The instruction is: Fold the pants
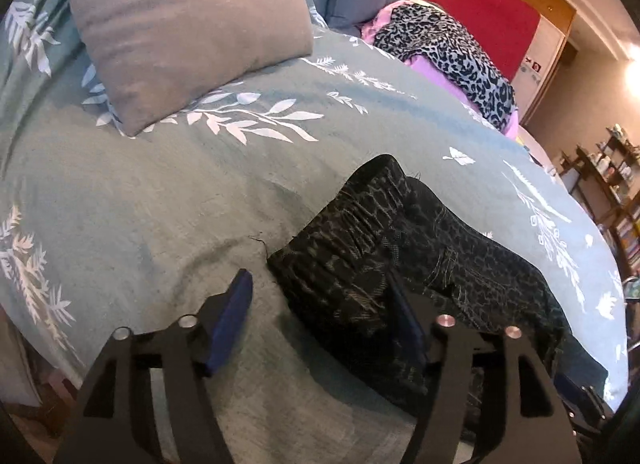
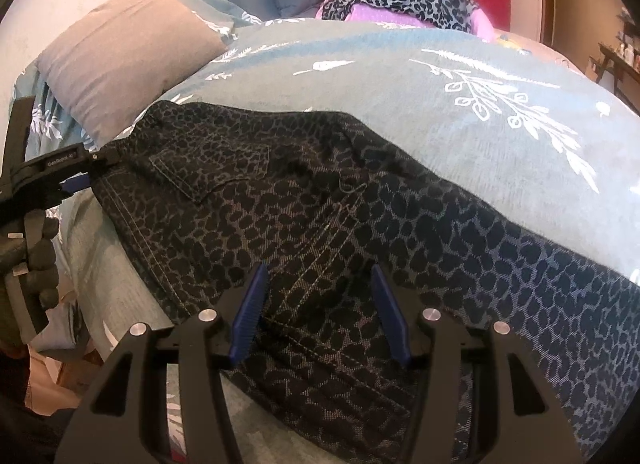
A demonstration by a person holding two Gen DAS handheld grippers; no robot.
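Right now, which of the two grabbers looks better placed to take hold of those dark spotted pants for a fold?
Probably the left gripper. Its open jaws sit at the waistband corner of the pants, an edge it could pinch and lift. The right gripper hangs open over flat mid-fabric, with no edge between its jaws.

Dark leopard-print pants [image 2: 328, 200] lie flat on the bed — elastic waistband end bunched.

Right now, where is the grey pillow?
In the left wrist view, the grey pillow lies upper left on the teal bedspread, beyond the dark pants.
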